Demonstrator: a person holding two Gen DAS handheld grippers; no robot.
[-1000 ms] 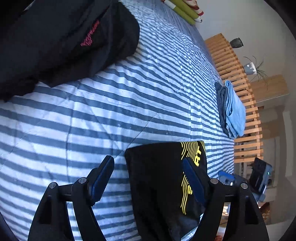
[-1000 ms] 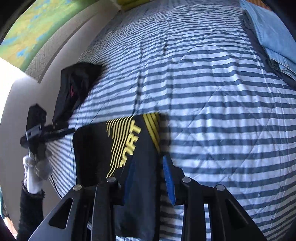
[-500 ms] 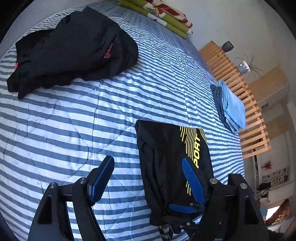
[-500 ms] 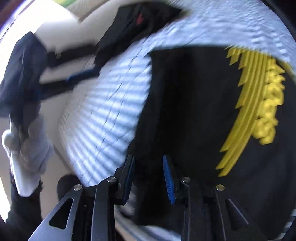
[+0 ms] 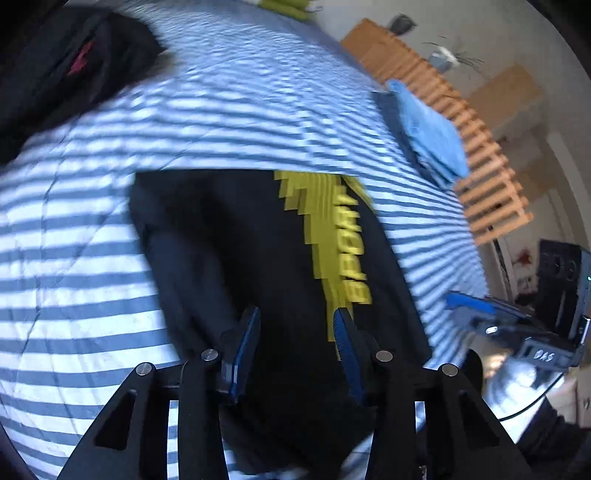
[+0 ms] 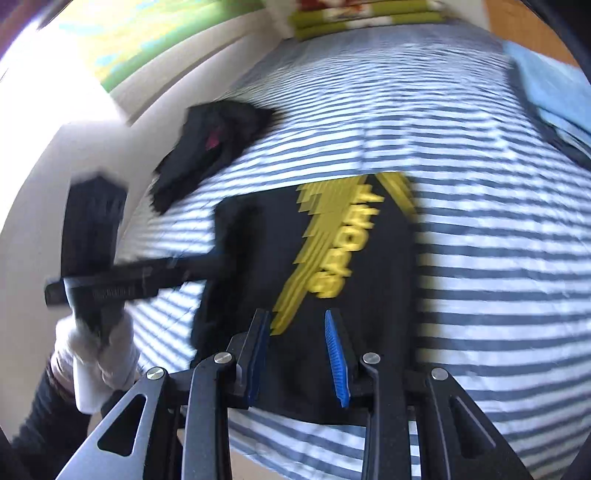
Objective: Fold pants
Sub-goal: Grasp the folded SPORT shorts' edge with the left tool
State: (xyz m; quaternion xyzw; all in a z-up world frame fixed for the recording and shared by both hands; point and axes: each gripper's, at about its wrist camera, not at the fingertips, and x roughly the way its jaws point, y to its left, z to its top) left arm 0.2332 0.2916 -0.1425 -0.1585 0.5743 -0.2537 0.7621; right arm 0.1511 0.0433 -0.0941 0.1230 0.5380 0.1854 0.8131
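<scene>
The folded black pants (image 5: pixel 240 258) with a yellow print lie flat on the striped bedspread (image 5: pixel 229 96). My left gripper (image 5: pixel 295 326) hangs just over their near part. Its jaws are closing, with black cloth showing in the gap; no pad visibly presses on it. In the right wrist view the left gripper (image 6: pixel 225 254) reaches the pants' (image 6: pixel 369 295) left edge, held by a white-gloved hand (image 6: pixel 96 354). My right gripper (image 6: pixel 295 332) stands narrowly open above the pants' near edge and holds nothing. In the left wrist view the right gripper (image 5: pixel 467 308) is off the bed's right side.
A heap of black clothing (image 5: pixel 74 66) lies at the bed's far left, also seen as a dark heap (image 6: pixel 210 147). Folded blue clothes (image 5: pixel 432 136) sit at the right edge beside a wooden slatted frame (image 5: pixel 487 166). Green pillows (image 6: pixel 362 18) lie at the head.
My left gripper moved over the pants and its jaws came much closer together. The right gripper swung across the pants and back, its gap unchanged. Both views are blurred by motion.
</scene>
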